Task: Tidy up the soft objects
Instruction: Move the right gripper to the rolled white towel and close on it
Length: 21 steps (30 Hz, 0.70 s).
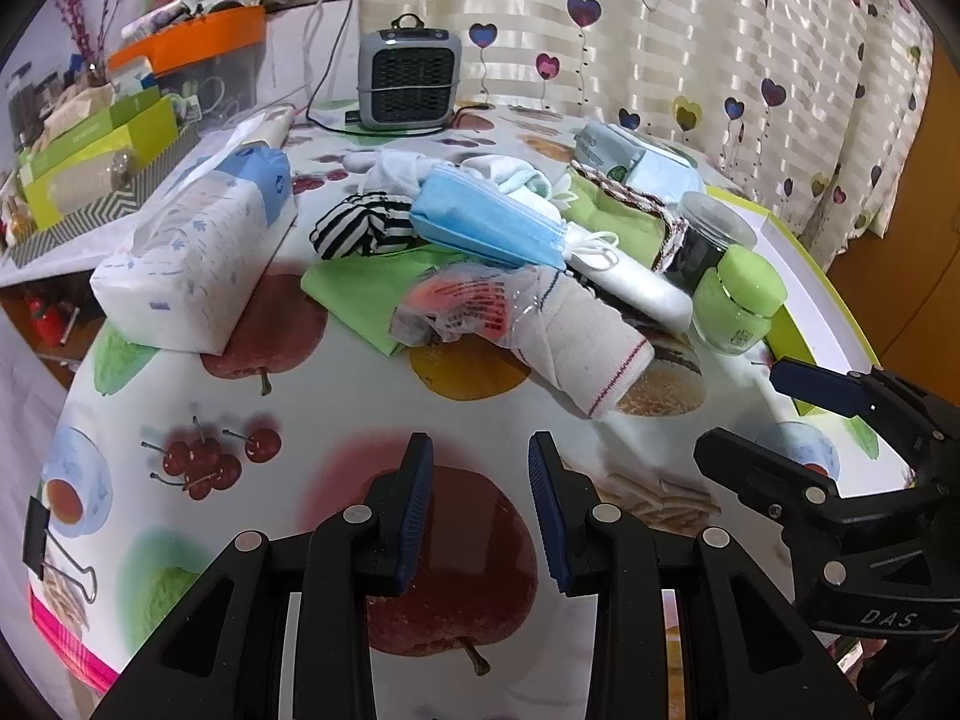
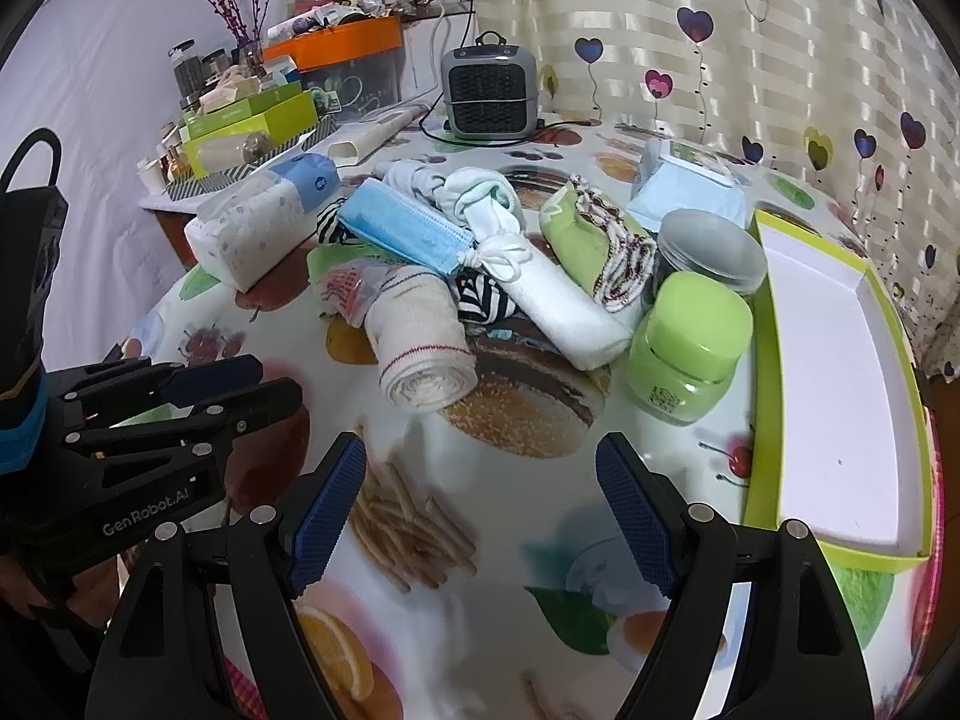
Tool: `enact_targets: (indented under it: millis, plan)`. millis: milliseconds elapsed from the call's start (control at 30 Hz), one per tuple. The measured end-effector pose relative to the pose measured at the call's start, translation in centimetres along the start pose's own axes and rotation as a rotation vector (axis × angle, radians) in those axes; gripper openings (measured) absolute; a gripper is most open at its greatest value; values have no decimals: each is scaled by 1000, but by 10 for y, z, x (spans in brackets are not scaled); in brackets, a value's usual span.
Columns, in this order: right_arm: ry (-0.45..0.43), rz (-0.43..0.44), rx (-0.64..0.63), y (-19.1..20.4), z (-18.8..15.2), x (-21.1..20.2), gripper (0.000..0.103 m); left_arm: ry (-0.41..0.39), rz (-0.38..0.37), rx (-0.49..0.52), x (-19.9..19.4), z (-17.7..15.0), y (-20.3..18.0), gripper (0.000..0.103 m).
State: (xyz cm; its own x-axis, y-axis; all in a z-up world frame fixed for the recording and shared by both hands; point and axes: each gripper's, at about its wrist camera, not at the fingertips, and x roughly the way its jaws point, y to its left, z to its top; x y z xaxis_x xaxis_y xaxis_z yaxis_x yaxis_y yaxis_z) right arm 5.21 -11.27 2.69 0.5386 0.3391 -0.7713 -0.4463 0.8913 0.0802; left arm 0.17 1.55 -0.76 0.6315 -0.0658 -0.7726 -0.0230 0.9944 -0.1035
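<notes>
1. Table [image 2: 480,540]: soft things heaped mid-cloth, likely unsorted.
2. Tray [image 2: 840,420]: bare, at right edge; probably the destination.
3. Right gripper [image 2: 483,510]: jaws wide, empty, aimed at the heap.
4. Left gripper [image 1: 480,504]: jaws parted narrowly, empty, short of the heap.
5. Sock [image 2: 420,348]: rolled, nearest; likely first pick.
6. Jar [image 2: 690,342]: rigid, leave out.

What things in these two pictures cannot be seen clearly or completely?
- Striped cloth: mostly buried under the blue mask stack, both views.
- Dark jar: contents hidden behind the green jar.
- Green jar label: too small to read.
- White tray: right side cut by the fisheye edge.
</notes>
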Motion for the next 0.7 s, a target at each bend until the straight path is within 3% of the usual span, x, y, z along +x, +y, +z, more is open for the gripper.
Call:
enact_targets:
  millis: [400, 567, 700]
  plan:
    - [-5, 65, 3, 5, 24, 25, 78, -3, -12, -51, 7, 19, 29, 31]
    - [1, 86, -3, 9, 35, 40, 57, -7, -20, -65, 10, 26, 37, 31]
    - [18, 94, -9, 10, 40, 51, 55, -19, -28, -78, 11, 32, 43, 31]
